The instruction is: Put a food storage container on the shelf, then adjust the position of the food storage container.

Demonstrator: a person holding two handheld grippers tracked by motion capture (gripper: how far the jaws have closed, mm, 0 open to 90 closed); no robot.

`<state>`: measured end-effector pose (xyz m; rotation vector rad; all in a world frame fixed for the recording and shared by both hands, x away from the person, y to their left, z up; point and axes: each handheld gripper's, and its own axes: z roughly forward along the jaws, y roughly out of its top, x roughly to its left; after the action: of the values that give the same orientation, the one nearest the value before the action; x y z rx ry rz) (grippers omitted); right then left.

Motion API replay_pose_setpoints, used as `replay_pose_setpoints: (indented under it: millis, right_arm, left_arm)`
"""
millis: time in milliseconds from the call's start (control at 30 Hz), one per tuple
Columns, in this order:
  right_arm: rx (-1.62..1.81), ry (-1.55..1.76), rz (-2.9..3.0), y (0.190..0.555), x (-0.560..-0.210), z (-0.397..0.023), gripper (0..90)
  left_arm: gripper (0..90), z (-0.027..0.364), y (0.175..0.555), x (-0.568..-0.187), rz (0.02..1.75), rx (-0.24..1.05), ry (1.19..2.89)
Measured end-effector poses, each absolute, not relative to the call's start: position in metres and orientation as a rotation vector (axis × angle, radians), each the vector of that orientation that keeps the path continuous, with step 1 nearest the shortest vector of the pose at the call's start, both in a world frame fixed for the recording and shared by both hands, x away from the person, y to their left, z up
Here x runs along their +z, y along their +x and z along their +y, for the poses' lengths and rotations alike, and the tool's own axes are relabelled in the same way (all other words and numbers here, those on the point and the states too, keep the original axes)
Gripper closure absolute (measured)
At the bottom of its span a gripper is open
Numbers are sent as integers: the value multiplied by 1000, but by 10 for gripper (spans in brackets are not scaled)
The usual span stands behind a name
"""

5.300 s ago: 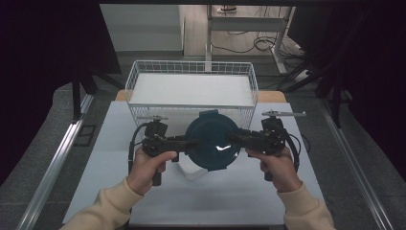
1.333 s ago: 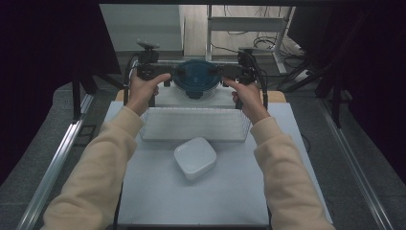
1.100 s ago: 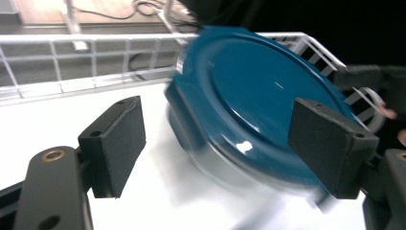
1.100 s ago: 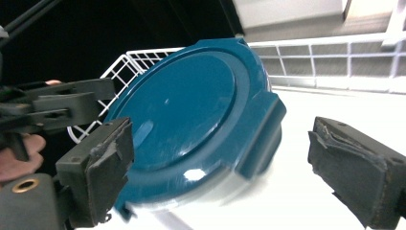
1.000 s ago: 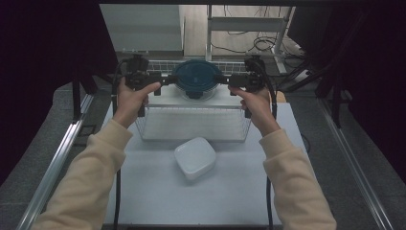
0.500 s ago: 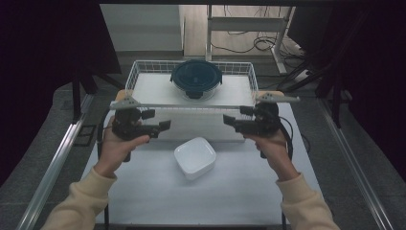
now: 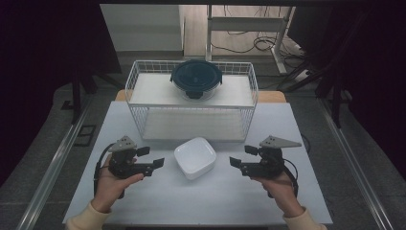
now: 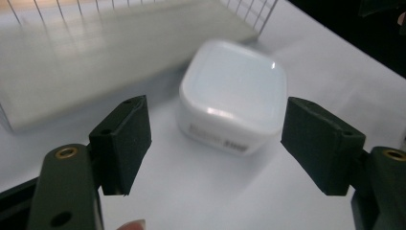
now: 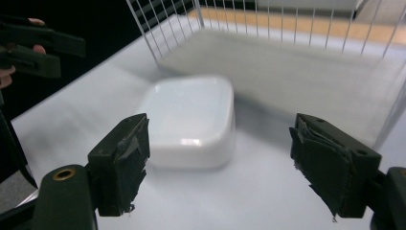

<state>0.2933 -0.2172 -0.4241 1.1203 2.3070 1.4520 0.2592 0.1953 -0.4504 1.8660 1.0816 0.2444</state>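
The big wire basket (image 7: 191,103) stands at the back of the table (image 7: 143,211). The dark round box (image 7: 196,79) already sits on the basket's top shelf, far from both sets of jaws, so that part looks done.

What looks left is the white dish (image 7: 195,157). It lies upside down on the table, right between the two grippers, and nothing touches it yet.

The left gripper (image 7: 154,165) has been closing its jaws a little, but they stand wide apart and hold nothing. In the left gripper view the dish (image 8: 233,103) sits just ahead of the jaws, in the gap between them.

The right gripper (image 7: 238,164) has been closing a little too, and it is also wide and empty. In the right gripper view the dish (image 9: 189,120) lies just ahead, nearer the left jaw.

I think the next job is to pick up the dish from both sides.
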Motion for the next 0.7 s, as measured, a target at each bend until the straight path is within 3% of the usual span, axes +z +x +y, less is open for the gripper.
replay_pose_setpoints:
  millis: [200,700]
  right_arm:
    - [1365,1195,2320,284,-464,-228,213]
    - [1355,1182,2329,279,-467,-229,212]
  left_arm:
    - [251,200,255,-472,1116,234,1880]
    - [266,198,250,-487,1146,238,1921]
